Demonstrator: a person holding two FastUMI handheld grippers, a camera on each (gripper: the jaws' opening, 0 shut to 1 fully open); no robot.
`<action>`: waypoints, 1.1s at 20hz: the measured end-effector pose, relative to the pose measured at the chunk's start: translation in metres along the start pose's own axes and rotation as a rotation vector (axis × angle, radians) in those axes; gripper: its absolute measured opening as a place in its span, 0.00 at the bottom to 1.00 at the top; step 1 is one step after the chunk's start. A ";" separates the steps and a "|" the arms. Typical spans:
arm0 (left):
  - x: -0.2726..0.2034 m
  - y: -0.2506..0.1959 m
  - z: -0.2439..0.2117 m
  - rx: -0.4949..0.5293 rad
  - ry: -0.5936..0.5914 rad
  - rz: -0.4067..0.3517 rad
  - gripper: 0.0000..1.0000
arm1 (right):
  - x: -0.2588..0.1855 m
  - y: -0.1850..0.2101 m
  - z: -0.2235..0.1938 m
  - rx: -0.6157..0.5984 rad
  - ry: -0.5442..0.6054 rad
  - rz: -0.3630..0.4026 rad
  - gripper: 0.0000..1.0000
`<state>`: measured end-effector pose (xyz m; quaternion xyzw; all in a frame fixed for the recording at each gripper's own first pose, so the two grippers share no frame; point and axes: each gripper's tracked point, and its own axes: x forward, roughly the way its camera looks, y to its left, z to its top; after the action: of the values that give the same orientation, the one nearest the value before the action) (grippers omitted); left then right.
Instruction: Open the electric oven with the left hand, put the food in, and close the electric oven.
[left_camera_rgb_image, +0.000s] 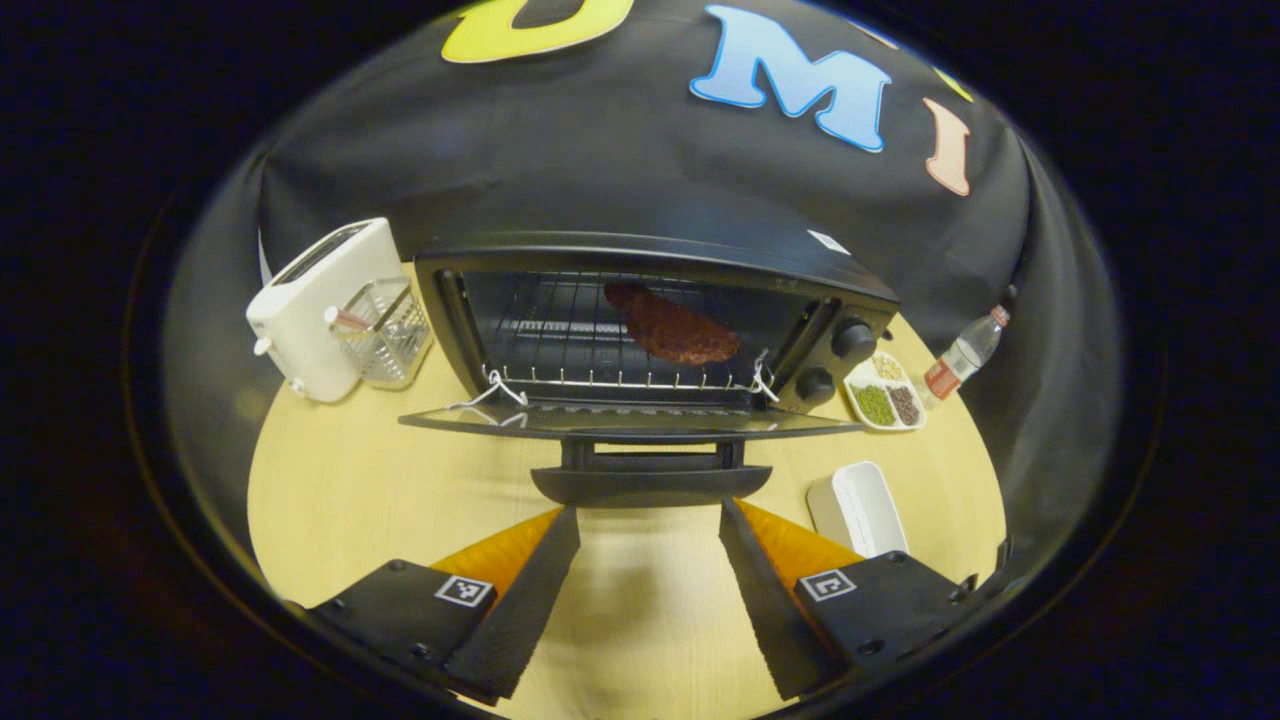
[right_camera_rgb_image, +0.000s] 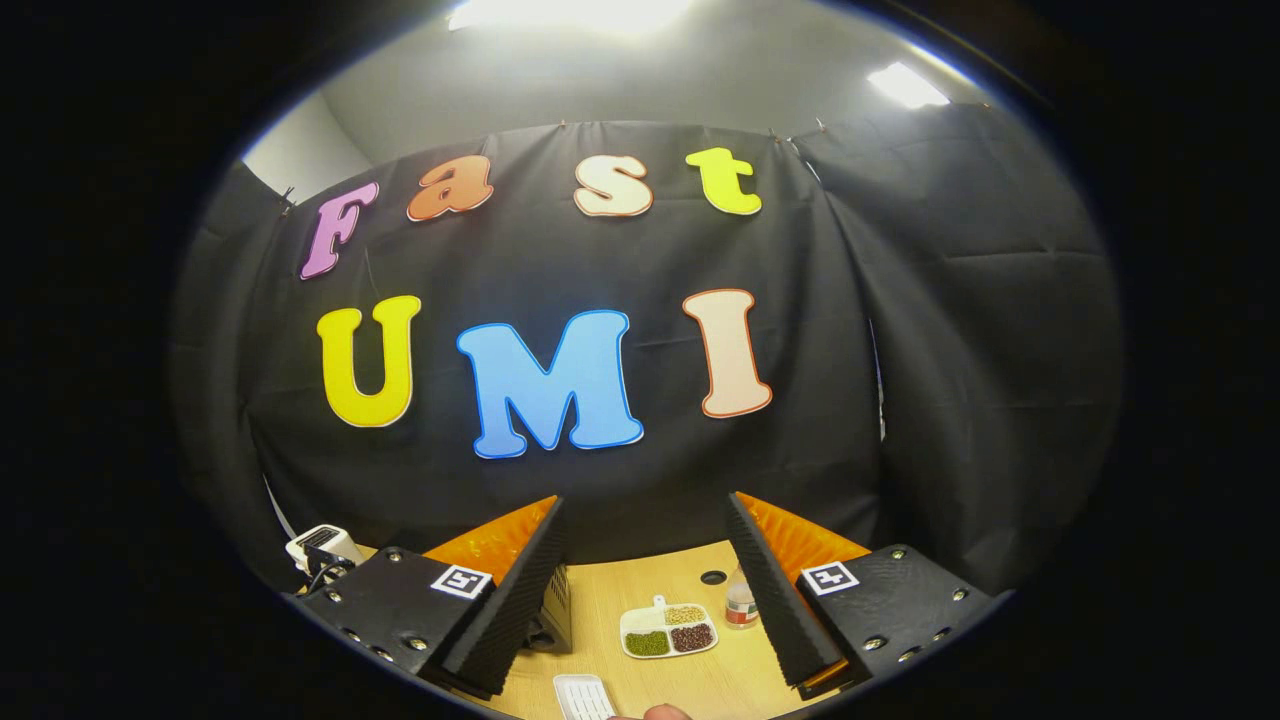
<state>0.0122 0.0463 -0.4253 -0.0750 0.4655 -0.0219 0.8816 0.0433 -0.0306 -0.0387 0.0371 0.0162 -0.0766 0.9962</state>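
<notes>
Oven (left_camera_rgb_image: 650, 300) sits at the middle of the bench (left_camera_rgb_image: 340, 480), black, door (left_camera_rgb_image: 630, 422) dropped fully open and lying flat toward me. Door handle (left_camera_rgb_image: 650, 483) juts forward, just ahead of my left tool (left_camera_rgb_image: 648, 520). Food (left_camera_rgb_image: 672, 327), a flat reddish-brown piece, lies on the wire rack (left_camera_rgb_image: 560, 350) inside the cavity, toward the right half. Two knobs (left_camera_rgb_image: 853, 341) on the oven's right panel.

Left tool: fingers spread wide, nothing between them. The tips sit either side of the handle; I cannot tell whether they touch it.

Left of the oven I see a white toaster (left_camera_rgb_image: 320, 305) with a wire basket (left_camera_rgb_image: 385, 330) just beside it. Right of the oven, a white divided dish (left_camera_rgb_image: 885, 395) with green, dark and pale grains; beyond it a clear bottle (left_camera_rgb_image: 965, 355) tilted in this view. Nearer me on the right, a white rectangular box (left_camera_rgb_image: 858, 508).

Right tool (right_camera_rgb_image: 648, 590): raised, pointing at the booth wall, fingers apart and empty. Below it in the right gripper view: the divided dish (right_camera_rgb_image: 668, 630), the bottle (right_camera_rgb_image: 740, 602) partly behind one finger, the white box (right_camera_rgb_image: 583, 696) at the bottom edge, the toaster (right_camera_rgb_image: 322, 545) far left. A fingertip of a hand (right_camera_rgb_image: 660, 712) shows at the very bottom.
</notes>
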 end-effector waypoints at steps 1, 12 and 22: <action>0.001 0.001 0.004 0.001 -0.011 0.007 0.92 | -0.001 -0.003 -0.002 -0.003 0.006 -0.004 0.97; -0.009 -0.004 0.032 0.014 -0.106 0.012 0.92 | -0.008 -0.019 -0.008 0.005 0.023 -0.040 0.97; -0.169 -0.042 0.143 0.085 -0.639 -0.027 0.99 | -0.006 0.017 -0.008 -0.034 0.004 0.026 0.93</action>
<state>0.0356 0.0393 -0.2016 -0.0472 0.1627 -0.0285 0.9851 0.0399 -0.0126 -0.0449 0.0206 0.0191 -0.0633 0.9976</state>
